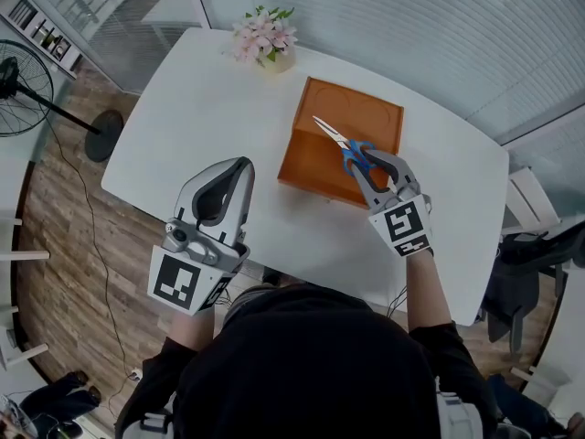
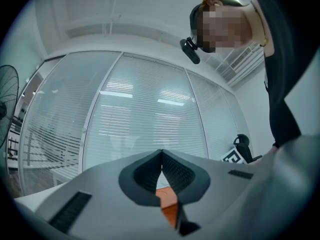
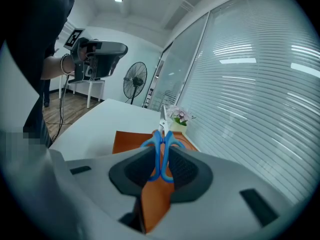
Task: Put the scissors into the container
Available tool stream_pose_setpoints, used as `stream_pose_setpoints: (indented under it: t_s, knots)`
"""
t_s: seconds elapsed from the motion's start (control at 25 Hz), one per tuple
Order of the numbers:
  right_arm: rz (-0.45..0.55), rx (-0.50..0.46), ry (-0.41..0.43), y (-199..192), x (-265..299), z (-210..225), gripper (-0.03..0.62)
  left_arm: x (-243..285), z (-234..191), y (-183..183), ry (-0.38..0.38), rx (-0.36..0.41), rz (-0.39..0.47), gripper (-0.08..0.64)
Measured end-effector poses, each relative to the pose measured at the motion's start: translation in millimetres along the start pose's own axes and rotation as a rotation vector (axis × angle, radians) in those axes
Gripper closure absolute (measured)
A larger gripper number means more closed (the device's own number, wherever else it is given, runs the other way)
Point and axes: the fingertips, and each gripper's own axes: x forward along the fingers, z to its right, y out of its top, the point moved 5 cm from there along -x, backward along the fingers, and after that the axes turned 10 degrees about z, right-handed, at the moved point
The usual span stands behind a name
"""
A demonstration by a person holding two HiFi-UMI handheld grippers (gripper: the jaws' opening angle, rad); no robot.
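Blue-handled scissors (image 1: 345, 144) hang over the orange box-shaped container (image 1: 324, 167), blades pointing toward its far left. My right gripper (image 1: 363, 157) is shut on the blue handles (image 3: 161, 151), with the blades (image 3: 163, 119) sticking out ahead of the jaws. The container (image 3: 131, 142) lies below them on the white table (image 1: 210, 108). My left gripper (image 1: 230, 170) is held up over the table's near left part, jaws closed with nothing between them; in the left gripper view its pads (image 2: 175, 171) meet and a bit of the orange container (image 2: 167, 204) shows beneath.
A small pot of pink flowers (image 1: 265, 39) stands at the table's far edge, behind the container. A floor fan (image 1: 23, 85) stands left of the table on the wooden floor. Glass walls with blinds (image 3: 240, 84) surround the room.
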Motion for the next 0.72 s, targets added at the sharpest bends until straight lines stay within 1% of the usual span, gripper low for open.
stream_pose_setpoints:
  t_s: [0.24,0.56,0.72]
  knots:
    - [-0.061,-0.019,0.038,-9.6,5.8,-4.9,0.502,-4.2,-2.2,0.2,0.008,0.002,-0.003,0.549]
    - [-0.186,-0.057,0.114,-28.1,10.5,-15.0,0.502,-5.2,0.3,2.9,0.005,0.008,0.002,0.549]
    - [-0.229,-0.055,0.143,-35.5,13.7,-18.4,0.502,-5.7,0.7,3.0,0.002,0.007,0.001,0.549]
